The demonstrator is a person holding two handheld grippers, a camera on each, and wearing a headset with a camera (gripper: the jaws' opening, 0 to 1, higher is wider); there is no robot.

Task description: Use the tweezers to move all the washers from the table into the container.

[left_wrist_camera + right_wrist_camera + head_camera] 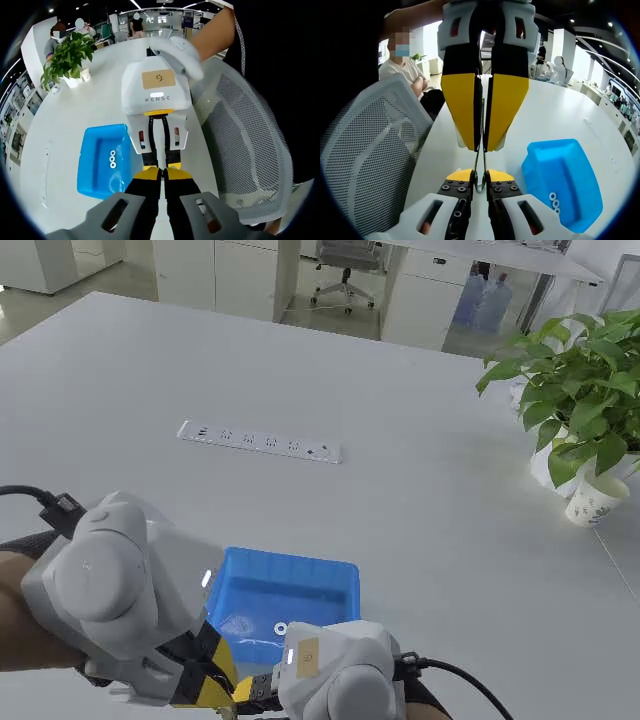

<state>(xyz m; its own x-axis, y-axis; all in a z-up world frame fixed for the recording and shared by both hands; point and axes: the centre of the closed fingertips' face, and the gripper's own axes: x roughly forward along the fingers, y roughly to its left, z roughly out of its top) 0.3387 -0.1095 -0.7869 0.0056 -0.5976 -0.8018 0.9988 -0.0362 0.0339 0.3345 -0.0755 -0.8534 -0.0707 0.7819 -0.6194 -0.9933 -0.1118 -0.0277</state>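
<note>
While left tongs (163, 175), right tongs (480, 176) clamp tweezers (481, 150), table edge (442, 145) near, container (565, 170) beside.

White worktop (420, 500) spreads wide here. A blue container (290, 560) sits near the front edge, a white power strip (259, 441) lies well beyond it, and far right a potted plant (548, 466) stands, paper cup (595, 502) just beside it.

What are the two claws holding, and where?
Thin metal tweezers, pinched by both: the right claw grips one end, and the left claw is shut on them further along.
</note>
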